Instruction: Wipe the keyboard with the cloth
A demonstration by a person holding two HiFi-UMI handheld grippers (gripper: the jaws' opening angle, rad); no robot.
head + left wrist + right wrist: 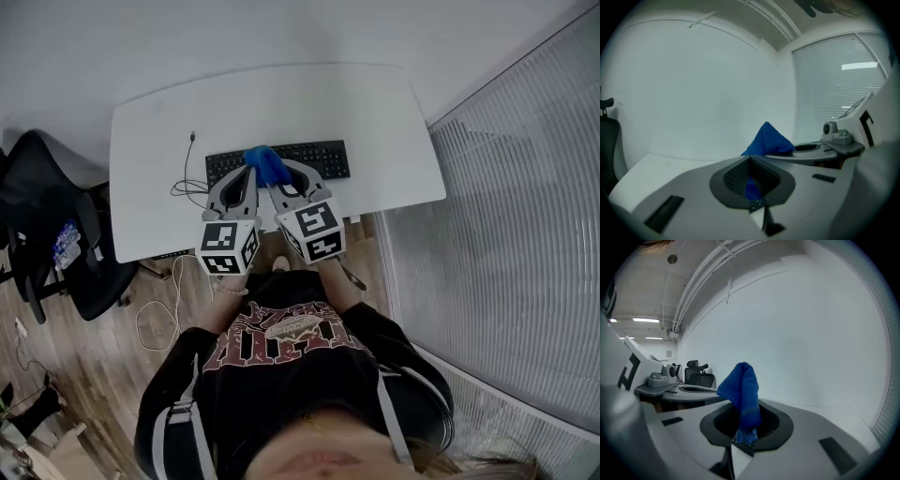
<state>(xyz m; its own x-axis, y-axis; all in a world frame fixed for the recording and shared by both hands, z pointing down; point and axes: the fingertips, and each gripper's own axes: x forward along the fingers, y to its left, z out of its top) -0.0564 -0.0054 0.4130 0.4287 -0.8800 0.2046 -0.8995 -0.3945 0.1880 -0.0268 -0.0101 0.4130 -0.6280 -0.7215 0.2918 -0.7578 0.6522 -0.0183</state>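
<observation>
Sweatshirt (281,366) cloth, black with a dark red print, fills the lower head view, where the person stands at the near edge of a white desk (375,112). Underfoot is a wooden floor (103,356), with a white cord (159,319) looped loosely on it to the left.

Just ahead, the left gripper (248,172) and the right gripper (274,181) point forward side by side, their tips converging over the desk. Each has its jaws closed on the blue cloth (265,165). In the left gripper view a strip of it is pinched low between the jaws and a peak rises beyond them. In the right gripper view a folded tuft stands upright out of the clamp.

The cloth sits bunched over the left part of the black keyboard (319,157), hiding some keys. A thin black cable (187,183) curls on the desktop at the keyboard's left.

A black office chair (56,234) stands off the desk's left end. A ribbed translucent partition (506,234) runs along the right. A plain white wall (281,33) lies beyond the desk.
</observation>
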